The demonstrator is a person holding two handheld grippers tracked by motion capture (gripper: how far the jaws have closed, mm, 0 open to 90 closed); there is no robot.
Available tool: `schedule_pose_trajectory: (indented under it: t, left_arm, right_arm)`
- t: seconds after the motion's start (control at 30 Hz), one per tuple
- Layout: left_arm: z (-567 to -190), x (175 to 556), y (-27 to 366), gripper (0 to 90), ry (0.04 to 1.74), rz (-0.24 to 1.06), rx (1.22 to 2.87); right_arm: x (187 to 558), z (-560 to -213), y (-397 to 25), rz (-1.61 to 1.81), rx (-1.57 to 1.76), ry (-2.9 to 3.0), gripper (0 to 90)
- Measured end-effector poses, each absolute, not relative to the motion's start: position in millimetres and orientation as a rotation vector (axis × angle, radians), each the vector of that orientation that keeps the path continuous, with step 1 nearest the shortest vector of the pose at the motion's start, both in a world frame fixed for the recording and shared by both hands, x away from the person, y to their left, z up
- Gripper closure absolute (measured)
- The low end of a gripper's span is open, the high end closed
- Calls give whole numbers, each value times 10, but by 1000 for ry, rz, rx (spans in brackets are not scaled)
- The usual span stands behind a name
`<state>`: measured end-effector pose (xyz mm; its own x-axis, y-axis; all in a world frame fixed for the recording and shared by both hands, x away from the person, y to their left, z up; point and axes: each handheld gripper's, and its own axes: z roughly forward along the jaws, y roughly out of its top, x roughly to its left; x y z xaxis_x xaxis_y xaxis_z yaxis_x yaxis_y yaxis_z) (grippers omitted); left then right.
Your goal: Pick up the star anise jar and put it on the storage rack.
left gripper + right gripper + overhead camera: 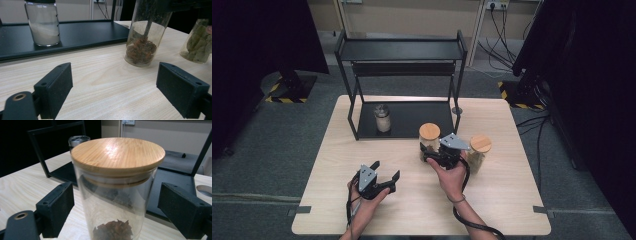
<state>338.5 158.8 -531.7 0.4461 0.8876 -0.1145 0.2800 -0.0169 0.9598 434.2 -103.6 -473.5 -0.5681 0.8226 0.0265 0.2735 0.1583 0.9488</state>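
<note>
A glass jar with a bamboo lid [429,133] holds a little brown-orange dried matter [112,230] and stands in front of the black rack. My right gripper [428,154] is open around it; in the right gripper view its jaws [116,202] stand wide on either side of the glass, clear of it. My left gripper [386,169] is open near the table's front left with nothing between its jaws [113,82]. In the left gripper view, that same jar [141,50] stands ahead and to the right.
A black two-level rack [402,50] stands at the back of the table. On its low shelf [82,32] is a metal-lidded jar of white powder [383,119]. A second bamboo-lidded jar with green leaves [479,151] is right of my right hand.
</note>
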Motion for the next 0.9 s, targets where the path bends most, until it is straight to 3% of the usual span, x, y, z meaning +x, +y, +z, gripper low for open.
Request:
schedule_pose_trajectory:
  t: [0.33, 0.9]
  left_arm:
    - [-5316, 3386, 1586, 131, 1055, 664, 1561]
    - [-5316, 3385, 1585, 132, 1052, 665, 1562]
  right_arm:
    - [4429, -4734, -995, 1444, 1013, 1957, 236]
    - [4446, -4631, -935, 1454, 974, 1919, 253]
